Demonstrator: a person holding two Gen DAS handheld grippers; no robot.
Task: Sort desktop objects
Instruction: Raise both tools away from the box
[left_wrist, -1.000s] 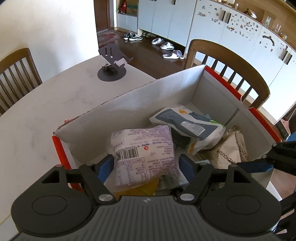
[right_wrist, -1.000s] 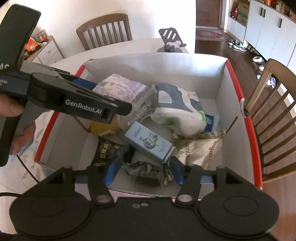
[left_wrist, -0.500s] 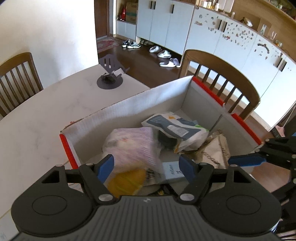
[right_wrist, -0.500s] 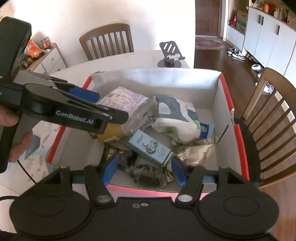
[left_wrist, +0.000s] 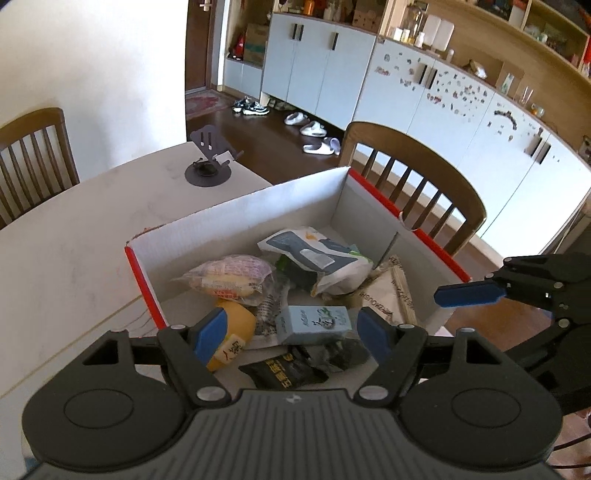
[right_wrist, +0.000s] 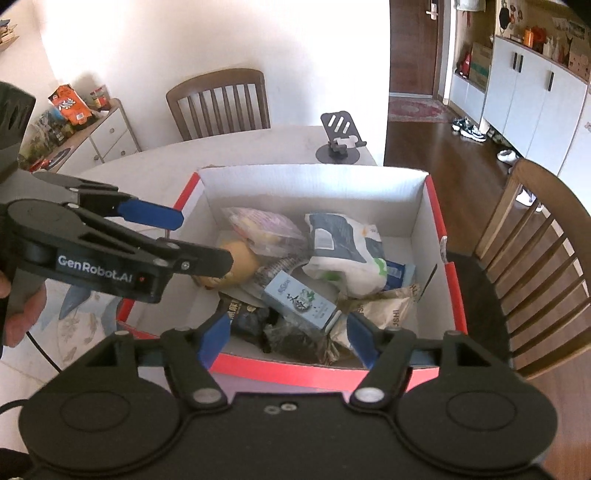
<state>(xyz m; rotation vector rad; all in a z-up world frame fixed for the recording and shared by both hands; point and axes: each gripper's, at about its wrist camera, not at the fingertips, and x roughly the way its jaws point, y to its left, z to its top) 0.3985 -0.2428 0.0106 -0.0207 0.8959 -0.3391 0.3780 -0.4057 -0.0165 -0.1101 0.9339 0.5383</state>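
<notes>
Pale marble worktop (left_wrist: 74, 236) carries one red-edged cardboard box (right_wrist: 436, 206), and I hold both grippers above its near rim, angled down into it. My left gripper (left_wrist: 291, 332) has jaws opening with nothing between them; the right gripper (right_wrist: 288, 334) is likewise opening and empty. Directly ahead and below both lies the light blue carton (left_wrist: 314, 319), its long axis running across my left gripper's gap, so I judge the left nearer. Around it I count one purple-printed bag (left_wrist: 231, 275), one yellow round item (left_wrist: 234, 332), one white-and-grey pouch (left_wrist: 317, 254), one tan packet (left_wrist: 384, 291), and two dark packets, tangled together. One phone stand (left_wrist: 208, 166) sits well apart.
</notes>
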